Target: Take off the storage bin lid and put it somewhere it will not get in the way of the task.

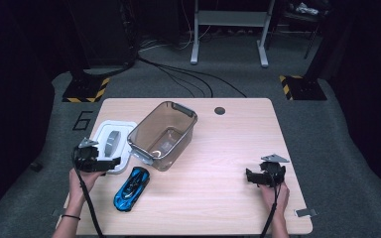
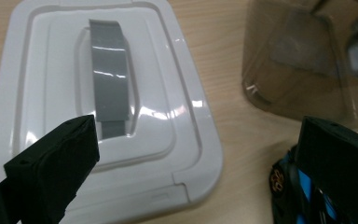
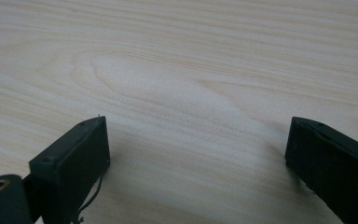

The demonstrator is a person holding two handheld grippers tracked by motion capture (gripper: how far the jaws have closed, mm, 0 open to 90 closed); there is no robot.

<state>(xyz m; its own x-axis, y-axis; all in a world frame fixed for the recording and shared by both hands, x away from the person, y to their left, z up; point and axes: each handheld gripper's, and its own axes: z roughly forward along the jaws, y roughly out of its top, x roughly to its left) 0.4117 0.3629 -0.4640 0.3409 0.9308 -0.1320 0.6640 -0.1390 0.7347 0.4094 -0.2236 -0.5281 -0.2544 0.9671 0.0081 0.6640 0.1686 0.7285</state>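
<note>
Tongs, left and right, gaped empty; left hovered over the white lid, so gripping its grey handle squarely seemed wise.

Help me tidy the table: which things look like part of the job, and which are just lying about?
Likely part of the job:
white lid
clear bin
blue toy car

Just lying about:
cables on the floor
metal stand

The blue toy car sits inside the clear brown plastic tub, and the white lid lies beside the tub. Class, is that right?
Not quite. The blue toy car sits on the wooden table in front of the clear brown plastic tub, not inside it, as the high view shows. The white lid does lie beside the tub.
</note>
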